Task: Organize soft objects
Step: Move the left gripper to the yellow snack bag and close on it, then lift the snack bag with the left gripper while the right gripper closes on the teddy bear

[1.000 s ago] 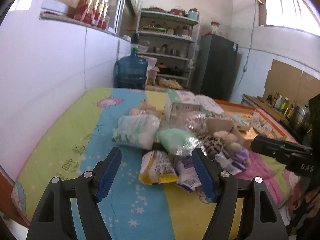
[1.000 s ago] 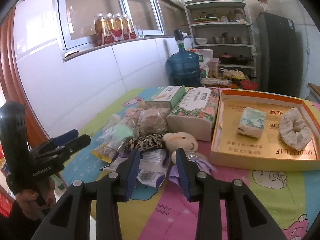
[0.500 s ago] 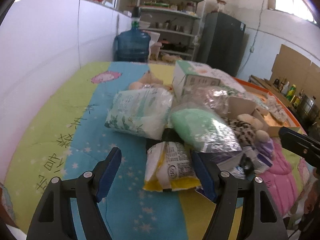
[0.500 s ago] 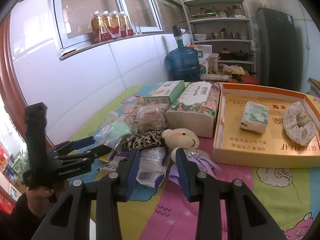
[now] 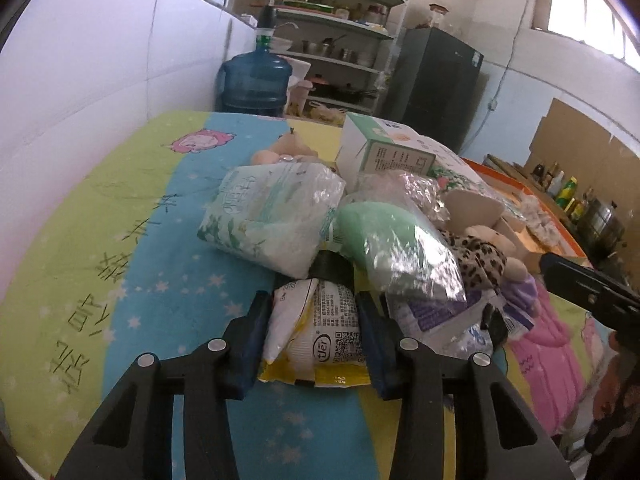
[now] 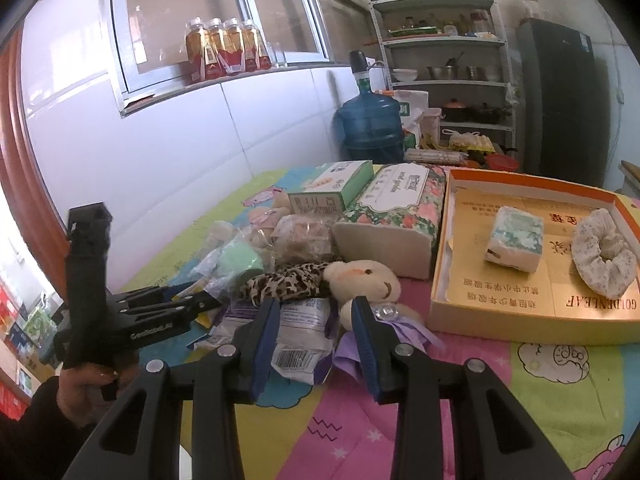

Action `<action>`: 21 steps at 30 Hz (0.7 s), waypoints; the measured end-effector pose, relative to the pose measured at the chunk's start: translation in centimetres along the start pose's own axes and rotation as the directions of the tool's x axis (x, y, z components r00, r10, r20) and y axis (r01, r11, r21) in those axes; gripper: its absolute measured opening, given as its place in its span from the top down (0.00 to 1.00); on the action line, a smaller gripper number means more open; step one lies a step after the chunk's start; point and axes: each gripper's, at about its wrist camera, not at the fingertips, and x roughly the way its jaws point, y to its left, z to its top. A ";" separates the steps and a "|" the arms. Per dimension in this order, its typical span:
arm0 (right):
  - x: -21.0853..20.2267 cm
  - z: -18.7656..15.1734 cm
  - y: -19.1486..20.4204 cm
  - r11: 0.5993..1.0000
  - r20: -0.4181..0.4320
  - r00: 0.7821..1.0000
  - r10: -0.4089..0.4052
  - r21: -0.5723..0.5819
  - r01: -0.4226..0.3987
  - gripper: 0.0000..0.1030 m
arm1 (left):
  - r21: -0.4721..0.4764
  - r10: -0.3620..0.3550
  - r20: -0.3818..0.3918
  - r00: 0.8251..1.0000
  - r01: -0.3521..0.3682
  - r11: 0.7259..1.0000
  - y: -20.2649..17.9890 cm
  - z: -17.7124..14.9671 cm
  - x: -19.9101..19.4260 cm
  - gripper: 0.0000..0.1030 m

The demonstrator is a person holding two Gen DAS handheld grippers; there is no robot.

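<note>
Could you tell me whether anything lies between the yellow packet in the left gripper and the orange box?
Yes: the rest of the pile. The green bag, leopard cloth and teddy bear lie between the yellow packet and the orange box.

1. A home kitchen or pantry room: a metal shelf rack (image 6: 444, 60) against the far wall carries pots, bowls and jars.
2. A dark refrigerator (image 6: 560, 96) stands beside the rack.
3. A blue water jug (image 5: 256, 80) sits past the worktop's far edge.
4. Bottled drinks (image 6: 224, 48) line the windowsill.
5. Sauce bottles (image 5: 564, 192) and a steel pot (image 5: 604, 224) stand at the right.
</note>
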 end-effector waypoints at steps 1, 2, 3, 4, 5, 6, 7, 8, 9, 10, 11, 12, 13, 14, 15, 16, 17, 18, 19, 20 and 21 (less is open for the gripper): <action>0.2 -0.1 -0.2 1.000 -0.006 1.000 -0.008 0.003 0.008 0.64 | -0.002 -0.002 0.000 1.000 0.002 1.000 0.2 -0.1 -0.3 0.58; 0.3 -0.1 -0.4 1.000 -0.013 1.000 -0.013 0.007 0.013 0.64 | -0.002 -0.003 0.000 1.000 0.003 1.000 0.3 -0.3 -0.7 0.58; 0.5 -0.2 -0.7 1.000 -0.022 1.000 -0.019 0.014 0.019 0.64 | 0.002 -0.004 0.003 1.000 0.004 1.000 0.4 -0.6 -1.0 0.58; 0.7 -0.3 -0.9 0.999 -0.028 0.999 -0.024 0.021 0.024 0.64 | 0.007 -0.006 0.006 1.000 0.006 1.000 0.5 -0.8 -1.4 0.58; 0.8 -0.3 -1.1 0.999 -0.034 0.999 -0.027 0.024 0.028 0.64 | 0.011 -0.010 0.009 1.000 0.010 1.000 0.5 -1.0 -1.8 0.58; 1.0 -0.3 -1.2 0.999 -0.043 0.999 -0.030 0.025 0.031 0.64 | 0.016 -0.017 0.015 1.000 0.017 1.000 0.6 -1.2 -2.2 0.58; 1.2 -0.3 -1.3 0.999 -0.052 0.998 -0.035 0.022 0.036 0.64 | 0.021 -0.025 0.022 0.999 0.025 0.999 0.5 -1.4 -2.6 0.58; 1.4 -0.2 -1.4 0.999 -0.058 0.997 -0.041 0.018 0.042 0.64 | 0.030 -0.039 0.033 0.999 0.038 0.999 0.3 -1.4 -3.0 0.58; 1.6 -0.2 -1.3 0.999 -0.065 0.997 -0.049 0.010 0.050 0.63 | 0.036 -0.047 0.041 0.998 0.046 0.998 0.4 -1.5 -3.3 0.58; 1.8 -0.1 -1.3 0.998 -0.070 0.996 -0.056 0.001 0.056 0.59 | 0.045 -0.056 0.050 0.997 0.053 0.998 0.2 -1.4 -3.6 0.58; 2.0 0.0 -1.2 0.998 -0.075 0.995 -0.066 -0.009 0.066 0.56 | 0.056 -0.063 0.059 0.996 0.060 0.997 0.0 -1.3 -3.8 0.58; 2.2 0.1 -1.1 0.997 -0.077 0.994 -0.079 -0.023 0.078 0.48 | 0.065 -0.068 0.068 0.995 0.064 0.996 -0.2 -1.0 -4.0 0.59; 2.3 0.1 -1.1 0.995 -0.080 0.993 -0.092 -0.036 0.089 0.45 | 0.072 -0.076 0.077 0.994 0.070 0.995 -0.4 -0.8 -4.2 0.60; 2.5 0.1 -1.1 0.994 -0.086 0.991 -0.105 -0.049 0.101 0.45 | 0.075 -0.082 0.084 0.993 0.076 0.994 -0.6 -0.5 -4.4 0.72; 2.8 0.1 -1.2 0.992 -0.095 0.988 -0.118 -0.059 0.113 0.45 | 0.081 -0.091 0.098 0.991 0.084 0.993 -0.8 -0.1 -4.7 0.81; 3.1 0.1 -1.3 0.990 -0.108 0.985 -0.132 -0.063 0.126 0.45 | 0.084 -0.097 0.114 0.989 0.087 0.993 -0.9 0.3 -5.0 0.82; 3.6 0.0 -1.6 0.988 -0.128 0.981 -0.148 -0.061 0.141 0.45 | 0.091 -0.101 0.128 0.987 0.090 0.992 -1.0 0.8 -5.2 0.82; 4.0 -0.2 -1.9 0.989 -0.143 0.979 -0.144 -0.054 0.138 0.45 | 0.095 -0.106 0.134 0.985 0.094 0.991 -1.0 1.1 -5.3 0.82; 4.4 -0.2 -2.1 0.990 -0.161 0.977 -0.141 -0.043 0.136 0.45 | 0.098 -0.108 0.140 0.984 0.095 0.991 -1.0 1.4 -5.3 0.82; 4.7 -0.4 -2.2 0.989 -0.172 0.974 -0.146 -0.040 0.141 0.45 | 0.100 -0.107 0.140 0.984 0.094 0.991 -1.0 1.6 -5.2 0.82; 4.8 -0.4 -2.1 0.988 -0.172 0.973 -0.155 -0.045 0.149 0.45 | 0.101 -0.107 0.138 0.985 0.093 0.990 -1.0 1.8 -5.1 0.82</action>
